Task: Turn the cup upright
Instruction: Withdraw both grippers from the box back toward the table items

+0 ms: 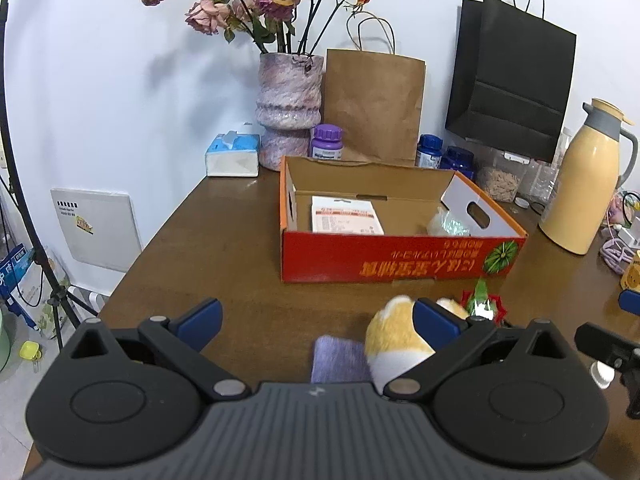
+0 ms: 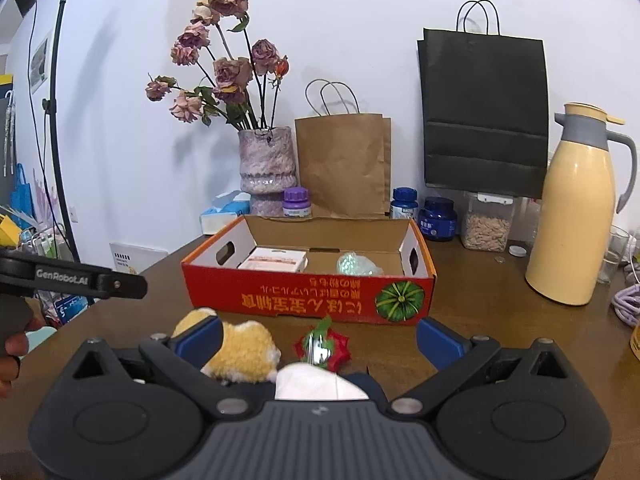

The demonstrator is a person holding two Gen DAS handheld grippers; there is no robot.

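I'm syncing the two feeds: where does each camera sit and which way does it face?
Left wrist: on the left gripper, facing the red box and back wall; its own open fingers show.
Right wrist: on the right gripper, facing likewise; own fingers and the other gripper's tip show.
Shared: box, plush toy, vase, thermos.

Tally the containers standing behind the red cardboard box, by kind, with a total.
Paper bags: 2, a brown paper bag and a black paper bag
Screw-cap bottles and jars: 3, one purple-capped bottle, one blue-capped bottle, one dark blue jar
Mottled pink ceramic vase: 1
Clear plastic canister: 1
Total: 7
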